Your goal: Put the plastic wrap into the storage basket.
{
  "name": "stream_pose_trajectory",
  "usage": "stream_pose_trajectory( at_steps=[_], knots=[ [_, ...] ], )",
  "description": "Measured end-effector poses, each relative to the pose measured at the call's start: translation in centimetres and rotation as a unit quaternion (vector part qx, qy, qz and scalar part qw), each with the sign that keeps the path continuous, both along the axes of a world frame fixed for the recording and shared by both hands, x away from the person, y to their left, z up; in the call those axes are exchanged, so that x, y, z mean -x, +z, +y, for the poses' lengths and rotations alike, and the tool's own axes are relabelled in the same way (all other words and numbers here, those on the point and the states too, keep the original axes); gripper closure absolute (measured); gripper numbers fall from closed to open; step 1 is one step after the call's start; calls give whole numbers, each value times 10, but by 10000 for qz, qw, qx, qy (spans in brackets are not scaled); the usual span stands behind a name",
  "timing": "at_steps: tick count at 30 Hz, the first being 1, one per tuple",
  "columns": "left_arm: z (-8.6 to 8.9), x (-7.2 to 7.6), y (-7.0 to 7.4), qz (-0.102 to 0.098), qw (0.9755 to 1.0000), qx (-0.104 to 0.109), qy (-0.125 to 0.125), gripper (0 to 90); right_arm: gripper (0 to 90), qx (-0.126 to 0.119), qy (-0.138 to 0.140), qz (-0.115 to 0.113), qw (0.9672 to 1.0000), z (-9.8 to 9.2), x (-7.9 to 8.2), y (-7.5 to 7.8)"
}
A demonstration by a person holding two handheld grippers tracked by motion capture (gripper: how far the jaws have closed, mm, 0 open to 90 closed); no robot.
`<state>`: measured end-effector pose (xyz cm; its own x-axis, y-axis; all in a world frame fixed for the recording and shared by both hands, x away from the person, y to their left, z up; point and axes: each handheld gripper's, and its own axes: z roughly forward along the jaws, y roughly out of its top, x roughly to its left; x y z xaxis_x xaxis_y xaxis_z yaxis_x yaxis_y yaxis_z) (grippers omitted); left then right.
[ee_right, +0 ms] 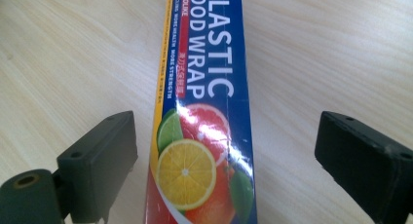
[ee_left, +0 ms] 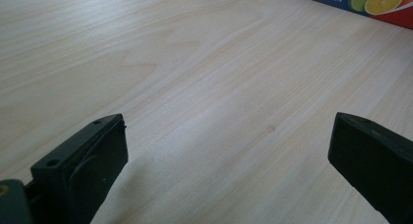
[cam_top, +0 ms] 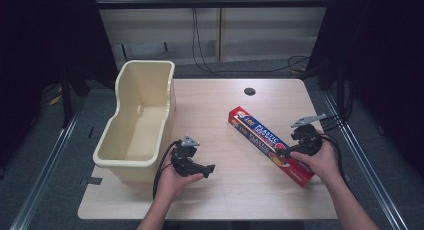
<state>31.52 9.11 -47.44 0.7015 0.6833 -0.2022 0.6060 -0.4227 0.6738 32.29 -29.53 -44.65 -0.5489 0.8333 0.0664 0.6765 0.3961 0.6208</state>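
Your right gripper (ee_right: 226,160) stood wide open astride the plastic food wrap box (ee_right: 207,117), which lay flat on the table (cam_top: 220,115) running from 10 toward 4 o'clock, and closing off-centre could have skewed or crushed its thin card

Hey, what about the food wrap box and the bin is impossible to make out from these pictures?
- Plastic wrap box, high view: its near end is hidden under the right tool and hand.
- The box, right gripper view: both ends are cut off by the frame; the yellow-edge print is too small to read.
- Cream bin, high view: its near inner wall is hidden by its rim.
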Motion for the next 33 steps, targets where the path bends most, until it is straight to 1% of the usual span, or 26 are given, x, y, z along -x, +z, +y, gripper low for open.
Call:
stream_pose_trajectory(
  at_steps=[2, 3, 6, 7, 8, 10, 13, 14, 15, 16, 17, 18, 21, 22, 25, 26, 27, 28, 29, 30, 31, 32, 33],
  knots=[
    [0, 0, 0, 14, 10000, -42, -12, 9, 85, 0, -4, 3, 10000, 1, 0, 0],
    [-1, 0, 0, 9, 10000, -52, -17, 9, 85, 73, 30, -12, 10000, 2, -2, 0],
    [-2, 1, -1, 7, 10000, -24, -20, 9, 100, 86, 63, 96, 9999, 5, -6, -2],
    [-1, 0, -1, 7, 9999, -74, -70, 9, 101, 129, 23, 103, 9999, 6, -6, -3],
    [-1, 0, -1, 34, 10000, -46, -64, 9, 101, 94, 40, 140, 9998, 7, -7, -4],
    [-1, 0, -1, 39, 9999, -61, -79, 9, 101, 133, 86, 129, 9998, 7, -10, -5],
    [-1, 0, -1, 48, 9999, -61, -80, 12, 106, 140, 58, 157, 9998, 10, -14, -5],
    [-2, 0, -1, 42, 10000, -36, -55, 13, 109, 170, 91, 149, 9997, 11, -15, -6],
    [-1, 0, -1, 36, 9999, -88, -105, 13, 111, 163, 120, 195, 9996, 13, -16, -6],
    [-1, -1, -1, 54, 9999, -73, -104, 13, 112, 150, 105, 214, 9996, 15, -17, -7],
    [-1, -1, -1, 54, 9999, -73, -104, 14, 115, 186, 97, 248, 9995, 16, -17, -7],
    [0, -1, -1, 43, 9998, -118, -154, 16, 119, 222, 127, 238, 9994, 18, -18, -7],
    [-1, -1, -1, 59, 9998, -107, -156, 18, 128, 231, 118, 286, 9993, 20, -20, -9],
    [-1, -1, -1, 57, 9998, -102, -144, 18, 130, 281, 75, 323, 9991, 23, -21, -10],
    [-1, -1, -1, 51, 9998, -119, -153, 19, 143, 291, 36, 377, 9989, 26, -23, -10],
    [0, -1, 0, 44, 9998, -130, -168, 22, 159, 349, 29, 381, 9987, 29, -25, -11],
    [-1, -1, 0, 65, 9998, -115, -120, 22, 166, 364, 45, 406, 9985, 30, -25, -12],
    [0, -1, 0, 41, 9997, -169, -161, 22, 166, 364, 45, 406, 9985, 30, -25, -12],
    [0, -1, 0, 37, 9998, -137, -167, 22, 168, 414, 69, 449, 9981, 31, -25, -13],
    [-1, -1, -1, 36, 9998, -117, -151, 24, 184, 487, 77, 435, 9978, 32, -25, -15],
    [-1, -1, -1, 60, 9997, -139, -193, 24, 184, 487, 77, 435, 9978, 32, -25, -15],
    [-1, -1, -1, 48, 9997, -127, -185, 26, 191, 566, 31, 441, 9974, 33, -25, -15],
    [-1, -1, -1, 44, 9998, -110, -183, 26, 191, 566, 31, 441, 9974, 33, -25, -15]
  ],
)
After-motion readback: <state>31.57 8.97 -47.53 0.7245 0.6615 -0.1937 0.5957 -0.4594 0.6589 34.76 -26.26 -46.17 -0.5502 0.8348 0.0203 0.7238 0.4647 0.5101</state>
